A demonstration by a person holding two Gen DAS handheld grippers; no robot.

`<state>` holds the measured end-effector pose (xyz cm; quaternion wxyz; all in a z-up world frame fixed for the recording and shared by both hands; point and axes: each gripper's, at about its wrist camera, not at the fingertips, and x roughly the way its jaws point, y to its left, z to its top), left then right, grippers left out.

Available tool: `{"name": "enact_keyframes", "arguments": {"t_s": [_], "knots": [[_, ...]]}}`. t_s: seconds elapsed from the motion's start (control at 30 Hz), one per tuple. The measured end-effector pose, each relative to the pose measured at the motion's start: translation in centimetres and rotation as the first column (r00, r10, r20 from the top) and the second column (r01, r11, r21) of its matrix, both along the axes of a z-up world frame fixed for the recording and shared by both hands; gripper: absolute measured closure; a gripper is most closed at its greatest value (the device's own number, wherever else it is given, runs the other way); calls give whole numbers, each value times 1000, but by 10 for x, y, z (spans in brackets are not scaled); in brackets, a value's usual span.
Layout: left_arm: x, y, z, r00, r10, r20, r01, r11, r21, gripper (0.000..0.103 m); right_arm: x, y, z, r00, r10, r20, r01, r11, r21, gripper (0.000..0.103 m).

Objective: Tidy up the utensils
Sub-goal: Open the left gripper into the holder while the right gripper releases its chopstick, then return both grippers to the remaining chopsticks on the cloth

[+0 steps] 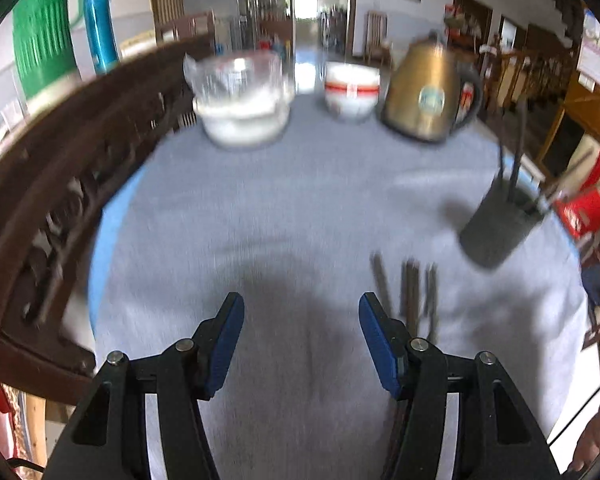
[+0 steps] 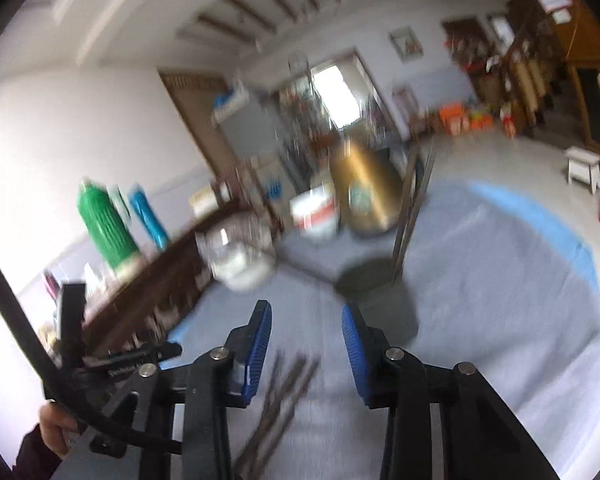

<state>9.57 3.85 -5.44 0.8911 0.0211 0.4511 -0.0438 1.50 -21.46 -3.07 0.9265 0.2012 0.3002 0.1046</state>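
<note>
Left gripper hangs with jaws apart and empty over the grey tablecloth; loose chopsticks lie just beyond its right finger. Right gripper, jaws parted and empty, hovers above the same chopsticks. Ahead, a dark holder stands with chopsticks upright.

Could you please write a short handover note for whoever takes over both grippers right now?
Left gripper: jaws open, empty, above the grey cloth.
Right gripper: jaws open, empty, over the loose chopsticks.
Dark holder: upright by the gold kettle, some sticks already inside.
Left to do: pick up the loose chopsticks lying on the cloth and put them in the holder.
</note>
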Motion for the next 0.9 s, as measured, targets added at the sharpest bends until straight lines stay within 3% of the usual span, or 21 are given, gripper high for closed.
{"name": "enact_keyframes", "arguments": {"t_s": [0.13,0.37,0.47,0.6,0.8,0.9], "knots": [[-1,4,-20,997,2,-75,-4,1000,-30,42,35,28,-35,987,68,-149,-75,996,-40,67],[6,12,-23,996,-1,-89,-3,999,-48,42,99,66,-85,922,110,-370,-128,991,-25,81],[9,16,-29,994,-4,-109,-3,998,-60,42,110,75,-98,904,108,-413,-131,991,-27,82],[19,14,-35,990,-33,-139,20,995,-96,43,119,86,-114,876,96,-472,-127,991,-36,92],[34,-1,-37,984,-88,-158,68,990,-126,47,117,85,-111,893,72,-445,-139,983,-119,94],[43,-13,-43,976,-115,-183,90,987,-135,54,115,72,-109,900,36,-435,-121,978,-167,94]]}}
